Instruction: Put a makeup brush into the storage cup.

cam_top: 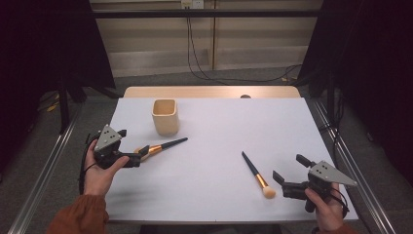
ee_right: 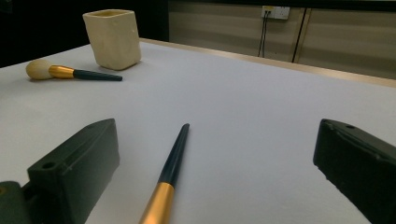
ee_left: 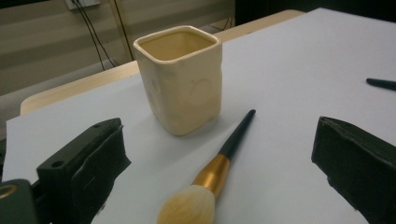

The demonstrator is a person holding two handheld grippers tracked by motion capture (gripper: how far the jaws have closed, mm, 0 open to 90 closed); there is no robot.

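A cream square cup [cam_top: 164, 116] stands upright at the back left of the white table [cam_top: 229, 122]. One makeup brush [cam_top: 168, 145] lies in front of it, bristles toward my left gripper [cam_top: 141, 152]. In the left gripper view that gripper [ee_left: 219, 140] is open, with the brush's fluffy head [ee_left: 187, 207] on the table between the jaws and the cup [ee_left: 180, 77] just beyond. A second brush [cam_top: 255, 172] lies at the front right, bristles nearest my right gripper [cam_top: 290, 168]. The right gripper [ee_right: 217, 135] is open around the black and gold handle [ee_right: 170, 168].
A wooden strip [cam_top: 209, 91] runs along the table's far edge. Behind it are a pale wall and hanging cables [cam_top: 195, 53]. Metal rails [cam_top: 44, 180] flank the table on the floor. The cup [ee_right: 113, 38] and first brush [ee_right: 70, 71] lie far off in the right gripper view.
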